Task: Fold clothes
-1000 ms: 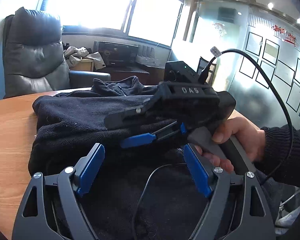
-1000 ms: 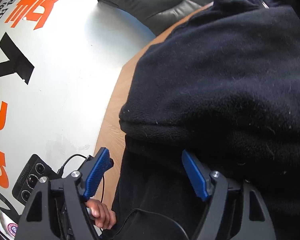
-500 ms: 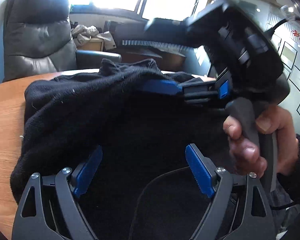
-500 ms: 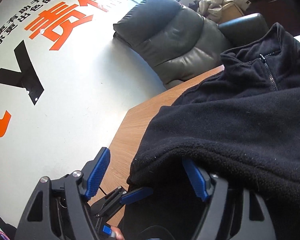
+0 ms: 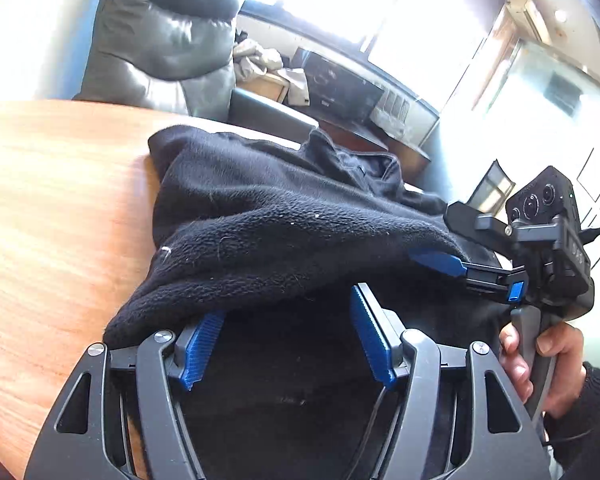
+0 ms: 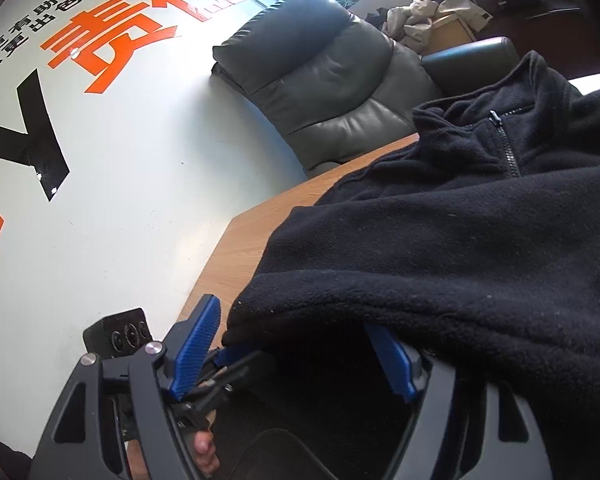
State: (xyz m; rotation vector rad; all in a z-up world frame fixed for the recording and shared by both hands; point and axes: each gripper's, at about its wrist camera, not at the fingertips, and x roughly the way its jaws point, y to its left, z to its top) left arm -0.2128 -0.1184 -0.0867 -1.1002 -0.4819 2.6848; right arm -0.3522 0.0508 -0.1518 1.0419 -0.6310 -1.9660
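Observation:
A black fleece jacket (image 5: 284, 220) with a zip collar (image 6: 504, 148) lies bunched on the wooden table (image 5: 52, 208). My left gripper (image 5: 288, 340) is open, its blue pads (image 5: 370, 340) wide apart under the jacket's near folded edge, which drapes over the left pad. My right gripper (image 6: 296, 344) is open too, at the same near edge; the fleece (image 6: 440, 260) covers the top of its right pad. The right gripper also shows in the left wrist view (image 5: 436, 260), reaching under the fabric from the right.
A grey leather chair (image 5: 160, 48) stands behind the table. A white wall with orange lettering (image 6: 120, 32) is left of the table edge (image 6: 236, 240). A cluttered desk (image 5: 340, 88) sits under the windows.
Both grippers have tilted and moved in under the jacket's near edge, and the fabric now drapes over their pads. The right gripper has dropped lower, to the right of the left one.

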